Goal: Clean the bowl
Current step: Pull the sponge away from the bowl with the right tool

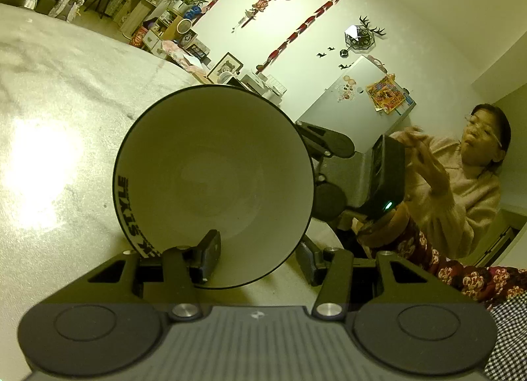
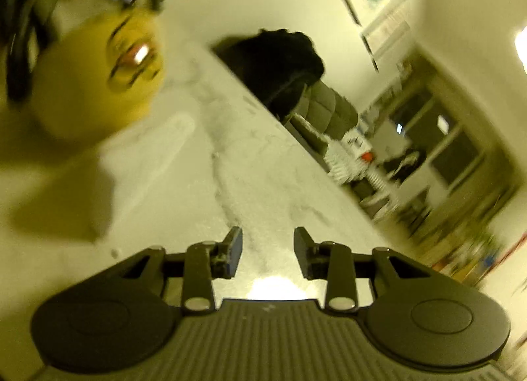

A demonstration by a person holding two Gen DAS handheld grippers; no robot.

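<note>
A white bowl with a black rim and black lettering on its outside is tipped on its side above the pale marbled table, its inside facing the left wrist camera. My left gripper is shut on the bowl's lower wall, one finger inside and one outside. My right gripper is open over the table with nothing between its fingers. Its dark body shows beyond the bowl's right edge, held by a person's hand. The right wrist view is blurred.
A blurred yellow object lies on the table to the left of my right gripper, with a pale yellowish patch below it. A dark chair back stands past the table's far edge. A seated person is at the right.
</note>
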